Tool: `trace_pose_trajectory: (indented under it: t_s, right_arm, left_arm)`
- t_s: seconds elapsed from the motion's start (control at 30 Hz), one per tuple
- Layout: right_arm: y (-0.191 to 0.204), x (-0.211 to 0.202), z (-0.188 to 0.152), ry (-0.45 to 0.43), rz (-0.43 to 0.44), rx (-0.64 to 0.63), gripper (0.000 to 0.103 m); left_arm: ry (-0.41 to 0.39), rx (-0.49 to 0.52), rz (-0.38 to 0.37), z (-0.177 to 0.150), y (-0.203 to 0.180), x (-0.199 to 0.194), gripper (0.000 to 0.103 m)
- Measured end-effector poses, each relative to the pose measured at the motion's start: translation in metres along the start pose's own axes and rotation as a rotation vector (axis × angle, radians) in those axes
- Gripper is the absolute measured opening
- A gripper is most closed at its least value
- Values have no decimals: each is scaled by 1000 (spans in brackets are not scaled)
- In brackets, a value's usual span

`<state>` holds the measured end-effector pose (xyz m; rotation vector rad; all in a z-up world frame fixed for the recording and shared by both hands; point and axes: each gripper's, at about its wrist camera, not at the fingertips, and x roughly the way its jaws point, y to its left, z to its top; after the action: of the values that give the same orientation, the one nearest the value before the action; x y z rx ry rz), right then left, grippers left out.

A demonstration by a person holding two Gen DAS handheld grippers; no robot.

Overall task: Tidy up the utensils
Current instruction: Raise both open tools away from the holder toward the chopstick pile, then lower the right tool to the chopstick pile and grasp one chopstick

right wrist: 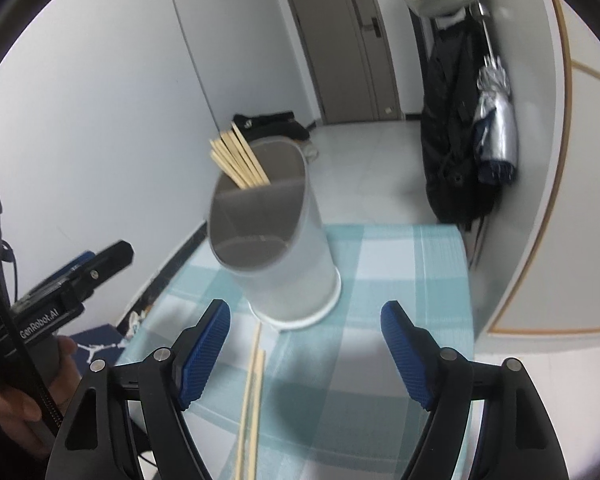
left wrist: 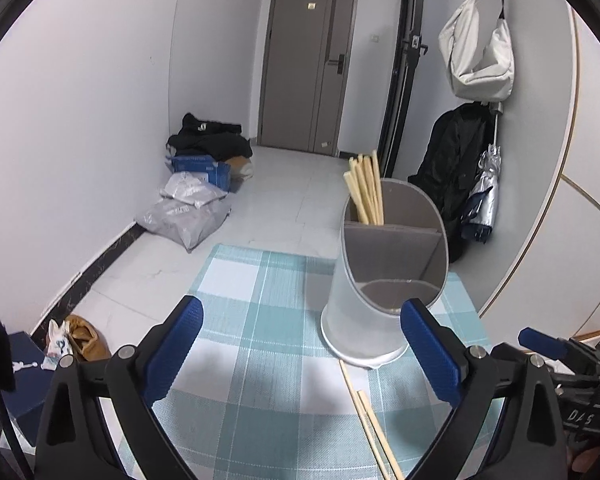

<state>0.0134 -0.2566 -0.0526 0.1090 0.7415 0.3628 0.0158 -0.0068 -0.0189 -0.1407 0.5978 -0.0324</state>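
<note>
Two loose chopsticks (right wrist: 252,396) lie side by side on the checked tablecloth (left wrist: 236,300), their far tips just short of the base of the utensil holder (left wrist: 384,280), and they are what you have left to put away. That white holder stands upright near the table's far right corner, with a bundle of chopsticks (left wrist: 366,188) already leaning in its rear compartment, behind the divider; the front compartment looks empty. Your right gripper (right wrist: 306,348) is spread wide with nothing between its blue pads (right wrist: 204,354), and the pair lies just inside its left finger, so you would likely do best to shift it sideways until both sticks sit midway between the fingers. Your left gripper (left wrist: 300,352) is likewise open and empty, with the holder just ahead of its right finger. Close on both sticks together near their middle so they do not pivot, lift them clear, then tip them upright and lower them into the rear compartment beside the others without knocking the holder.
</note>
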Motion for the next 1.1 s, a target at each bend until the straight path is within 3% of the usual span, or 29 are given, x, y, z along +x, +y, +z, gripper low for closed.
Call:
trace_pose_trajectory:
  t_s: [0.33,0.8,0.93,1.03,1.1]
  right_arm:
    - [9,31,-13,108,-52,-50,78]
    - [29,89,-35,299,-68,-99,78]
    - [36,102,-35,319,-74,-136,75]
    - [40,112,-36,341,-65,-151,63]
    - [45,115,-36,344,-74,-168,62]
  left_arm:
    - [83,-70,11,-5,21,15,98]
    - [132,-130,16,-3,39,23,98]
    - [139,-145,29,-1,43,25,98]
    - [144,-153,41,-1,48,28,98]
    - [151,-159,44,-1,51,30,98]
